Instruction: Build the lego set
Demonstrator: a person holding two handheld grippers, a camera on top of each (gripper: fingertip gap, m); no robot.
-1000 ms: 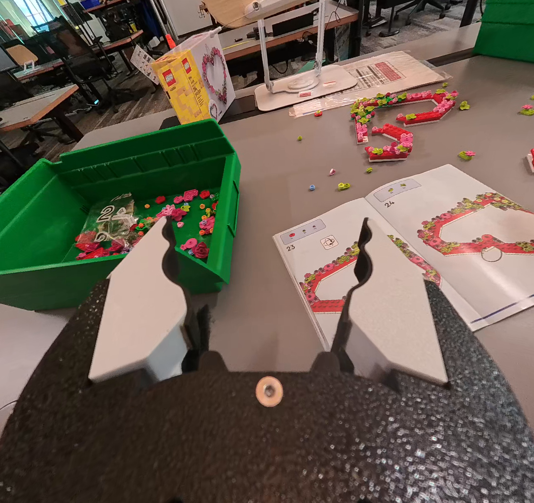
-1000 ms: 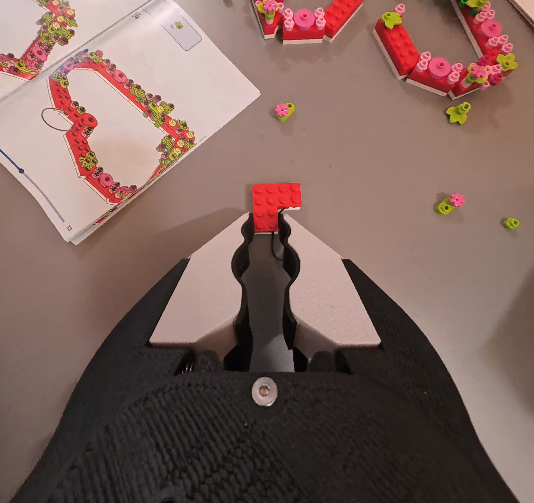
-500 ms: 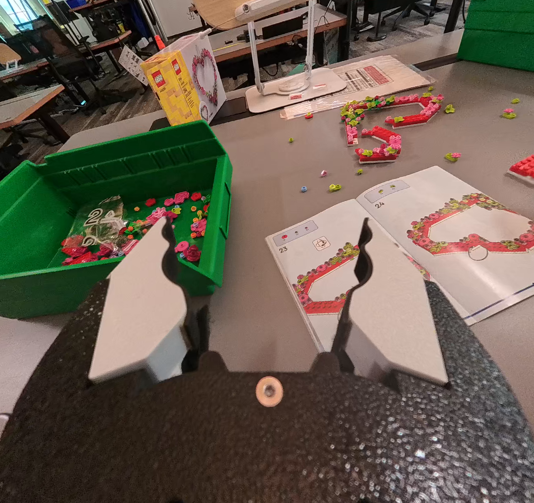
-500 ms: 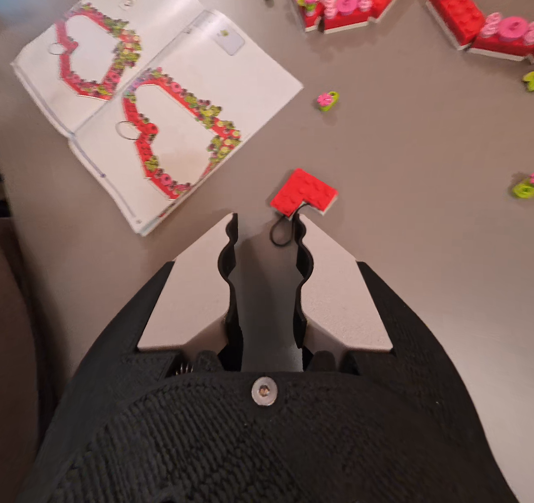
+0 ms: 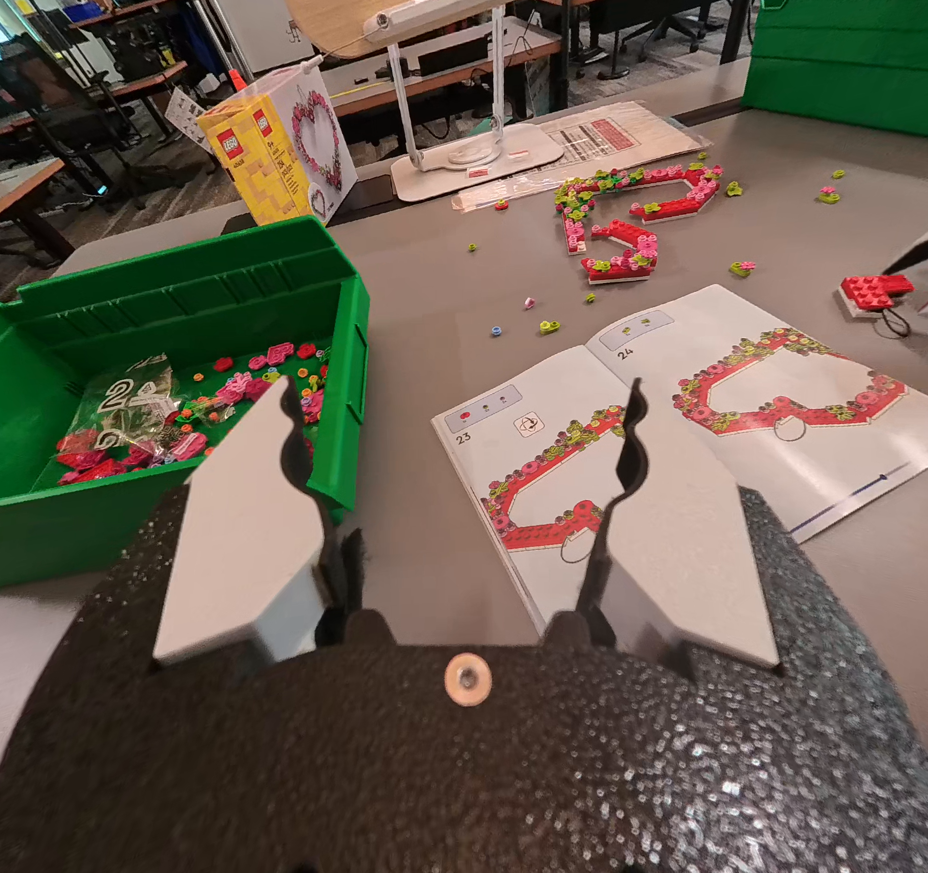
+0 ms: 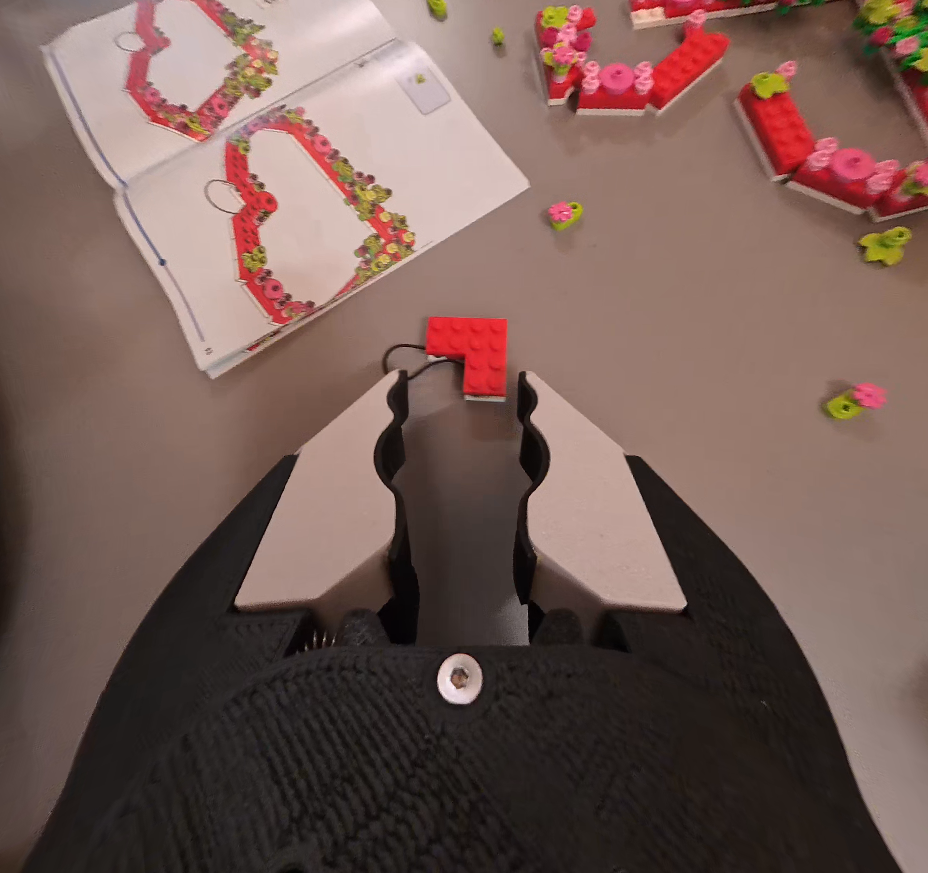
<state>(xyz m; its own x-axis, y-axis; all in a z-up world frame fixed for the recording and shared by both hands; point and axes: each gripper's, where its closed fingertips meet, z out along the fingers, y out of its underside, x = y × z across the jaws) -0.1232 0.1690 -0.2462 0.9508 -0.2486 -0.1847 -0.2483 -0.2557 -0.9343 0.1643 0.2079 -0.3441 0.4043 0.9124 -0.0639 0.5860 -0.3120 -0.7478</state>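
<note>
Red L-shaped plate point(image 6: 469, 353) with its black loop lies on the bench point(image 6: 653, 347), at 12 o'clock of the released right tool point(image 6: 458, 378); left tool point(image 5: 459, 389) released, empty.

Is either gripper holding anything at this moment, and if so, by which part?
Nothing is held. The right gripper is open, with the red corner piece lying on the table just past its tips. The left gripper is open and empty.

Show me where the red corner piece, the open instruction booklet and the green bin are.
red corner piece point(image 6: 469, 347), right wrist view, on its studded top.
instruction booklet point(image 6: 442, 156), right wrist view, on the blank white area of the nearer page.
green bin point(image 5: 176, 291), left wrist view, on its back wall.
</note>
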